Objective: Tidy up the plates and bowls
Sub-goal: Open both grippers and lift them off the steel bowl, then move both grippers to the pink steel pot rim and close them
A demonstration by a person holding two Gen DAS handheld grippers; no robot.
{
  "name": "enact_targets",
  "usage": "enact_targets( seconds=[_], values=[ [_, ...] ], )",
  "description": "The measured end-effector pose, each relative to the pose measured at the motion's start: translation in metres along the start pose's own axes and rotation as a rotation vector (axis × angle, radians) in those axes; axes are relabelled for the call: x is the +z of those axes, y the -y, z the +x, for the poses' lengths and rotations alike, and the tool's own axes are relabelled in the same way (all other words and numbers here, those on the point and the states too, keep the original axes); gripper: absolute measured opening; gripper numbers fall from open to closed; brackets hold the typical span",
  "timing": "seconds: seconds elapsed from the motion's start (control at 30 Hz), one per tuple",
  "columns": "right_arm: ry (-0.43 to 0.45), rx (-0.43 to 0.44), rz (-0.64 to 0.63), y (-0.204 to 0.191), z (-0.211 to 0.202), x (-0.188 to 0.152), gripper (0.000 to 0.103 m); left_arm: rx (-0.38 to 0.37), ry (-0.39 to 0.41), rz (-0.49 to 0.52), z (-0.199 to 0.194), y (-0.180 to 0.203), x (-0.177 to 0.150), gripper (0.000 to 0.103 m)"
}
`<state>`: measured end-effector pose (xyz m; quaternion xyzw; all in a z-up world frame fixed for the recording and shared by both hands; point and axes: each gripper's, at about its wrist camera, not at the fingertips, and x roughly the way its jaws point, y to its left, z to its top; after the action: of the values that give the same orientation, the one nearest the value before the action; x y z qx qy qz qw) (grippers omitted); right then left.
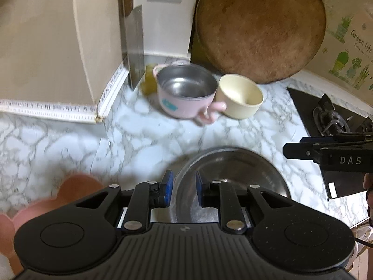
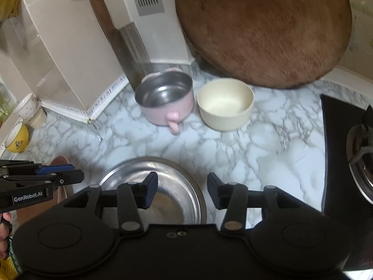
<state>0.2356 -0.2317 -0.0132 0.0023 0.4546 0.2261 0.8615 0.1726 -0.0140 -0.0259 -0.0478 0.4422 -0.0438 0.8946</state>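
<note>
1. Grip: my left tongs (image 1: pixel 182 187) straddle the near rim of the steel plate (image 1: pixel 244 163), one blue pad outside the rim and one inside; the pads look pressed onto the rim, so I judge them clenched on it. To do this step well I keep the pinch firm and square to the rim, since thin polished steel will likely slip if the pads sit skewed.

2. Free side: my right tongs (image 2: pixel 181 190) are released, jaws standing wide, hovering over the far-right part of the same steel plate (image 2: pixel 163 170) without touching it as far as I can tell. They are free to steady the opposite rim if the plate tips.

3. Goal zone: ahead of both tongs, well apart from the plate, stand the pink steel-lined bowl (image 2: pixel 166 98) and the cream bowl (image 2: pixel 225 103), just beside each other on the marble tabletop (image 2: pixel 268 144). A round wooden board (image 2: pixel 263 28) leans behind them.

4. Clutter: a pink heart-shaped dish (image 1: pixel 77 186) lies just left of my left tongs; the stove (image 2: pixel 345 151) lies to the right of my right tongs.

5. Advice: lift the plate level, keep it low, and avoid sweeping the pink dish or knocking the bowl's handle (image 2: pixel 173 120), which points toward me.
</note>
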Motion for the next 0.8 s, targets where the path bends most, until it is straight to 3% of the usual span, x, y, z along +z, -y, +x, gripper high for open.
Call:
enact_targets(
  seconds=[0.2,0.27,0.33,0.47,0.57,0.67,0.73,0.8],
  values=[
    [0.046,0.034,-0.019,-0.005,-0.010,0.013,0.052,-0.006,0.046,0.026,-0.005,0.009,0.015,0.025],
    [0.062,0.037,-0.029,-0.006,-0.012,0.018,0.057,-0.005,0.064,0.030,-0.006,0.012,0.020,0.045],
    [0.075,0.039,-0.042,-0.007,-0.013,0.022,0.061,-0.001,0.090,0.032,-0.008,0.014,0.025,0.059],
    [0.095,0.038,-0.049,-0.007,-0.013,0.032,0.070,0.009,0.108,0.047,-0.004,0.019,0.037,0.060],
    [0.122,0.039,-0.058,-0.007,-0.013,0.041,0.087,0.024,0.125,0.037,0.001,0.017,0.046,0.076],
    [0.153,0.033,-0.085,-0.008,-0.011,0.050,0.091,0.048,0.150,0.027,0.007,0.015,0.055,0.078],
    [0.156,0.033,-0.092,-0.006,-0.007,0.056,0.103,0.053,0.146,0.009,0.014,0.012,0.061,0.078],
    [0.176,0.027,-0.103,-0.003,-0.003,0.061,0.103,0.073,0.141,-0.004,0.023,0.010,0.066,0.078]
  ],
)
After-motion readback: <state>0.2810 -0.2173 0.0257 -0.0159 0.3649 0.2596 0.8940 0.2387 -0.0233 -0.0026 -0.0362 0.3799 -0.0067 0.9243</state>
